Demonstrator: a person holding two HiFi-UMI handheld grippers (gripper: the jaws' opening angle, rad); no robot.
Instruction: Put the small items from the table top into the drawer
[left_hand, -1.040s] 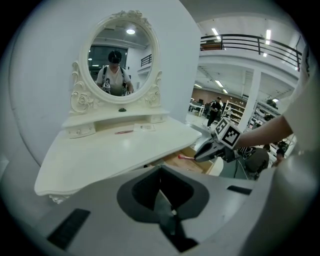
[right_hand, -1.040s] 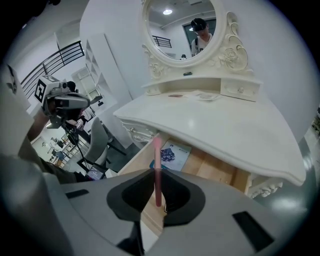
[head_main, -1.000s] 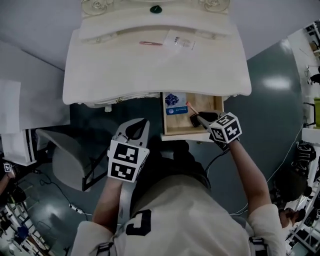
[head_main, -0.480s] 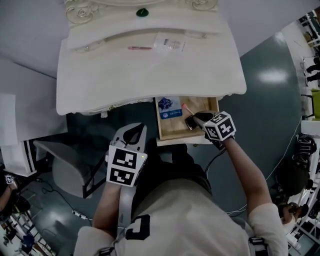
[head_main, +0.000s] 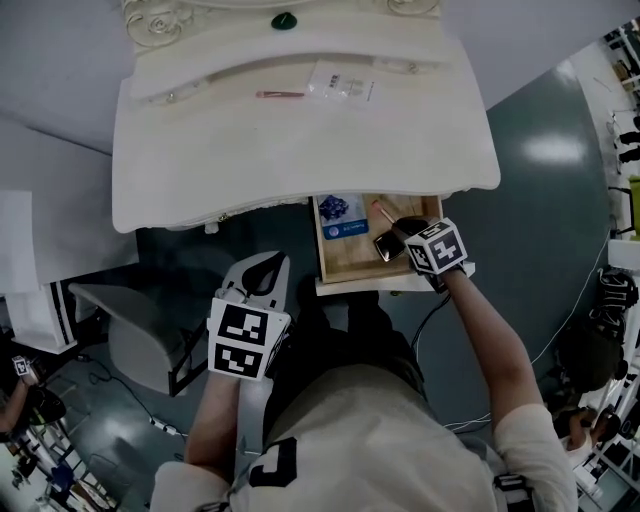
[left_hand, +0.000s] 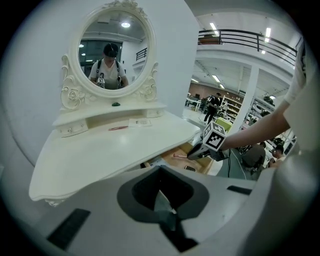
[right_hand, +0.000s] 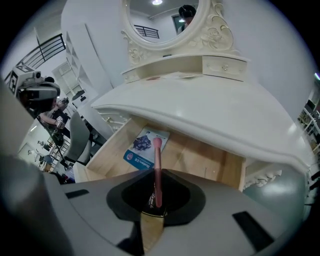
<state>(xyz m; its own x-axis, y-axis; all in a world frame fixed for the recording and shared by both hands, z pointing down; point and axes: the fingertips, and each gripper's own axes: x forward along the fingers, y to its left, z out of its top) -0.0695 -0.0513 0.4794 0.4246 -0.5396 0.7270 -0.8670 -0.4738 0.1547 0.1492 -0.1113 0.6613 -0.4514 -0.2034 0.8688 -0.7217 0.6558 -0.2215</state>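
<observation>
My right gripper (head_main: 392, 240) hangs over the open wooden drawer (head_main: 345, 262) and is shut on a thin pink stick (right_hand: 157, 172). The stick's tip points over a blue printed packet (right_hand: 145, 146) that lies flat in the drawer's left half. A red-pink pen (head_main: 279, 95), a clear packet (head_main: 343, 87) and a small green item (head_main: 284, 20) rest on the white vanity table top (head_main: 300, 150). My left gripper (head_main: 262, 272) stays below the table's front edge, left of the drawer, shut with nothing in it.
The drawer's right half shows bare wood (right_hand: 205, 160). An oval mirror (left_hand: 112, 47) stands at the back of the vanity. A grey chair (head_main: 140, 325) sits to the left of the person. Cables run across the grey floor (head_main: 540, 200).
My right gripper has sunk lower over the drawer with the pink stick still in it. The left gripper has barely moved.
</observation>
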